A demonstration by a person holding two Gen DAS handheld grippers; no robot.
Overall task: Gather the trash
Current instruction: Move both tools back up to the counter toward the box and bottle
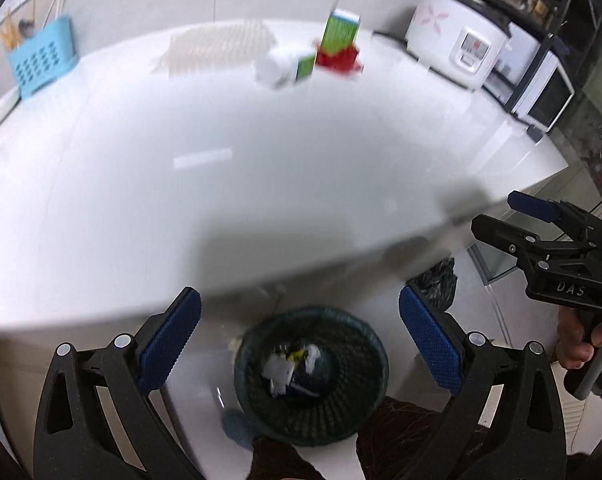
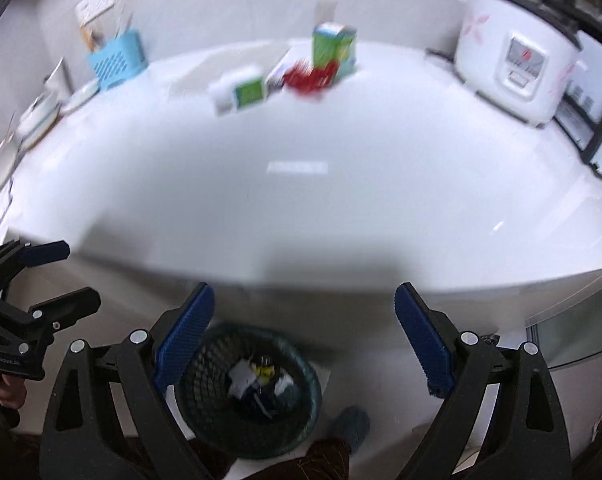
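My left gripper (image 1: 299, 300) hangs open and empty over a dark mesh waste basket (image 1: 375, 350) on the floor, with paper scraps (image 1: 285, 368) inside it. My right gripper (image 2: 305, 292) is open too, nothing between its blue pads, above the same basket (image 2: 205, 392). Each gripper shows at the edge of the other's view: the right one (image 1: 495, 212) and the left one (image 2: 81, 272). Far back on the white counter (image 1: 261, 184) stand an upright green carton (image 1: 339, 32), a red wrapper (image 1: 337, 58) and a small white and green box (image 1: 285, 66) lying down.
A white rice cooker (image 1: 457, 44) and a microwave (image 1: 541, 92) stand at the counter's right end. A blue utensil basket (image 1: 43, 58) is at the left, a bamboo mat (image 1: 217, 46) at the back, plates (image 2: 41, 116) at the far left. A black bag (image 1: 437, 280) hangs under the counter edge.
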